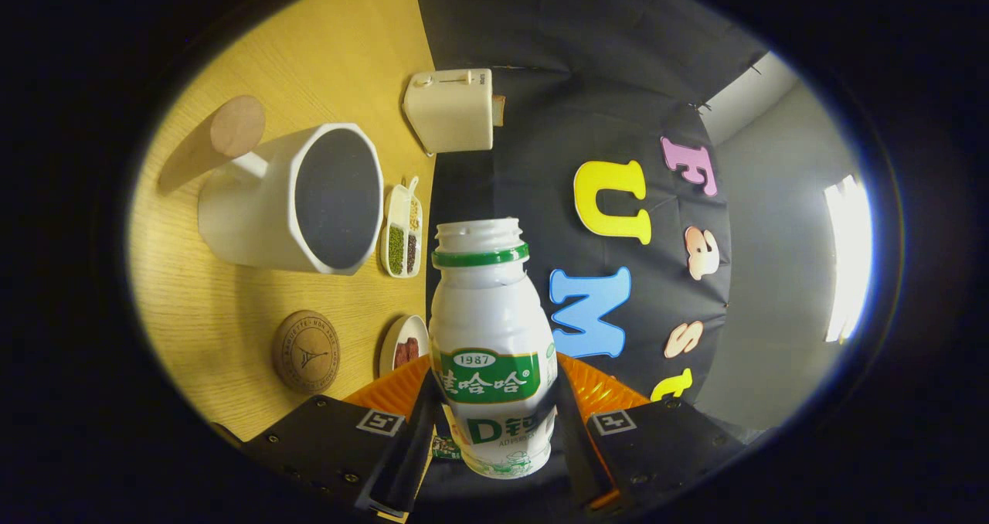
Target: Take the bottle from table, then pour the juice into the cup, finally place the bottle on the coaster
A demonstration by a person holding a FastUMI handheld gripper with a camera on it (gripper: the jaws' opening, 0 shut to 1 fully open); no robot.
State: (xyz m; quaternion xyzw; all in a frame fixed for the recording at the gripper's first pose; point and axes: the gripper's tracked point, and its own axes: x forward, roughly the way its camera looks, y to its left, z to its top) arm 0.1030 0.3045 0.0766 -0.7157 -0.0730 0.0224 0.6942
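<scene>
**Bottle's in hand and rolled over, now it's all about lining up the mouth with the cup**

Closest in, the hand-held gripper (pixel 494 423) is clamped on the bottle (pixel 492 338), both fingers pressing on its lower body around the label, one each side. Cap is off, so the open neck with the green ring points away from the fingers. The whole view is rolled sideways, which I read as the bottle already being tipped over for the pour.

Just past the fingers on the tabletop (pixel 232 331) sit a round coaster (pixel 306 351) with an engraved tower on it and a small dish (pixel 403 344) with something reddish in it. Don't drift over those yet.

Further out is the white cup (pixel 290 199), an angular mug with its mouth facing the camera. Its inside just looks dark, so I can't tell if any juice is in there. Right now the bottle's mouth sits off to the side of the cup's rim, not over it, so I'd say close that gap before tipping any more, then tilt slow so it doesn't glug over the edge.

Beside the cup there's a divided tray (pixel 402 234) of beans and seeds, a spill risk. A second round coaster (pixel 238 126) lies behind the cup's handle, and a white toaster (pixel 450 110) stands at the far edge by the wall.
</scene>
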